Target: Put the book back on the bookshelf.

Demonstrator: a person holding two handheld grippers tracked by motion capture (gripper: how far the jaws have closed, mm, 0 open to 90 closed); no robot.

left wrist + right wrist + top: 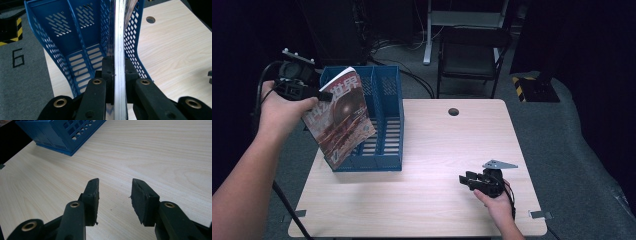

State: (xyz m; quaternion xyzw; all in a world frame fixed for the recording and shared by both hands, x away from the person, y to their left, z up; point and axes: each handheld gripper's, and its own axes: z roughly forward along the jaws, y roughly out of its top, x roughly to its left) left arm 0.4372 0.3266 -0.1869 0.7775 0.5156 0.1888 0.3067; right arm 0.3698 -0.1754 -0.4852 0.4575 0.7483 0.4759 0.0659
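Left gripper pinches a thin, floppy magazine by its edge above the blue file rack at the tabletop's far-left corner; right gripper rests half-open, empty.

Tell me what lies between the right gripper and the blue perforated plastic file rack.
Nothing: in the high view only bare light wood tabletop runs from the right gripper to the blue perforated plastic file rack.

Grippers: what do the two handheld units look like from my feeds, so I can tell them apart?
Both are black. The left gripper trails a black cable from its boxy top. The right gripper carries a grey three-cornered plate and thin wiring. Its fingers are flat black pads on arms with brass-ringed pivots. Both forearms are bare, no sleeves.
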